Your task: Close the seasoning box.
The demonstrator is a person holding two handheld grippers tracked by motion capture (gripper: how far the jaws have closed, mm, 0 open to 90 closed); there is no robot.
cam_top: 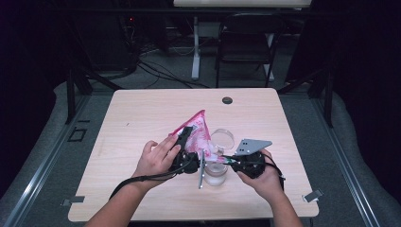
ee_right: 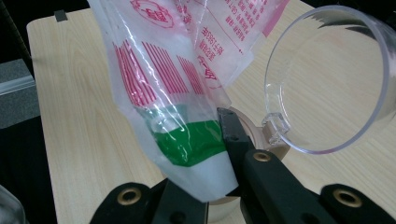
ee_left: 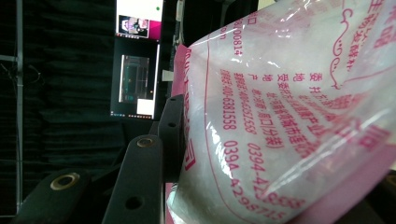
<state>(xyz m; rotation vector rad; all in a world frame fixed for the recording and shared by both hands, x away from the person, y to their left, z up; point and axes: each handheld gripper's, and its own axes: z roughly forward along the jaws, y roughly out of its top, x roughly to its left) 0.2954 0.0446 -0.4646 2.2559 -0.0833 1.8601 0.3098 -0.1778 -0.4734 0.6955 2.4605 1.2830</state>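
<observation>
Pink-printed clear plastic makes up the bag (cam_top: 197,130), which hangs tilted over the middle of the wooden table (cam_top: 142,113), its top corner pointing to about twelve o'clock and its lower end dropping toward six o'clock, down to a clear jar (cam_top: 215,174). The left gripper (cam_top: 188,142), held in the person's left hand (cam_top: 156,158), clamps the bag's upper body; in the left gripper view the black jaws press against the white-filled plastic (ee_left: 280,121), set partway apart with the bag's bulk between them. The right gripper (cam_top: 227,161), in the right hand (cam_top: 265,177) at about three o'clock from the jar, is pinched tight on the bag's lower corner. In the right gripper view that corner (ee_right: 187,140), printed with red bars and a green patch, runs down between the two jaws, which stand closed on the thin film.

The jar stands upright on the table just at six o'clock from the bag's low end, and its hinged clear lid (cam_top: 222,139) is flipped open, standing at about twelve o'clock from the jar's mouth. In the right gripper view the lid (ee_right: 327,79) appears as a round transparent rim at two o'clock from the jaws. A small dark round cap (cam_top: 227,100) sits in the tabletop near the far edge, well apart from the bag. Beyond the table a dark folding chair (cam_top: 246,42) stands on the floor.
</observation>
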